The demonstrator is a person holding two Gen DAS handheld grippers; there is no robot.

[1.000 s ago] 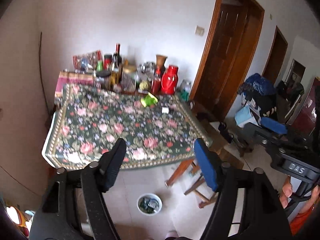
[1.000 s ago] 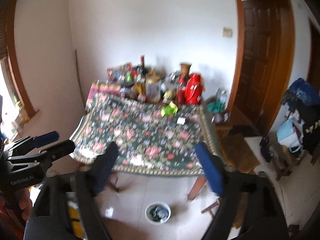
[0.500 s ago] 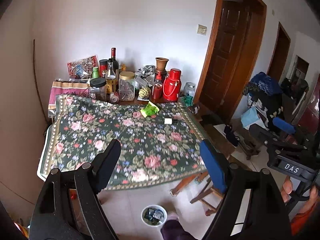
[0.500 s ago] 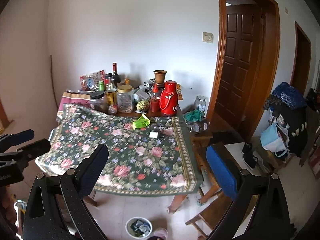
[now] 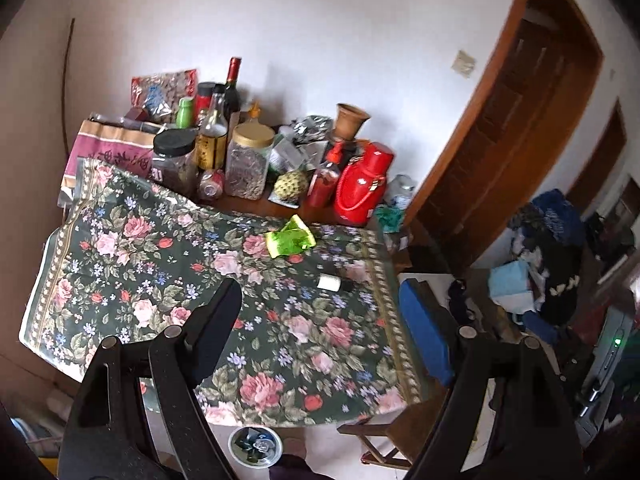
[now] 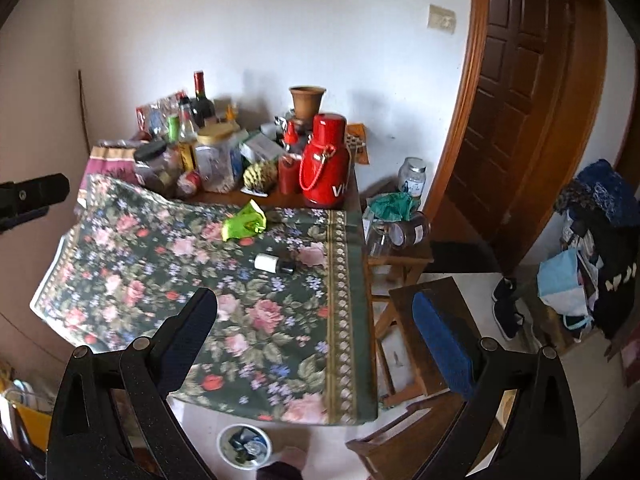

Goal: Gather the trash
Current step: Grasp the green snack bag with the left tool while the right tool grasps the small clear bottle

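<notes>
Left gripper [image 5: 320,312]: jaws wide apart, having just been opening, with nothing between them. It hangs over the near half of the desk [image 5: 120,264], which carries a dark floral cloth.

Right gripper [image 6: 316,320]: jaws spread wide, likewise just opened further, empty. It hangs over the near right corner of the desk [image 6: 344,320].

Trash items on the cloth:
- Crumpled green wrapper [image 5: 290,238], far centre of the cloth, just near the row of jars. In the right wrist view the same green wrapper [image 6: 244,222] lies left of the red thermos [image 6: 324,164].
- Small white-labelled bottle [image 5: 334,283] lying on its side, nearer than the wrapper and to its right; also seen as small white-labelled bottle [image 6: 274,264].

Neither item is touched by a gripper.

A white bin [image 5: 254,446] with scraps inside stands on the floor below the near edge of the desk. Jars and bottles crowd the far edge against the wall.
</notes>
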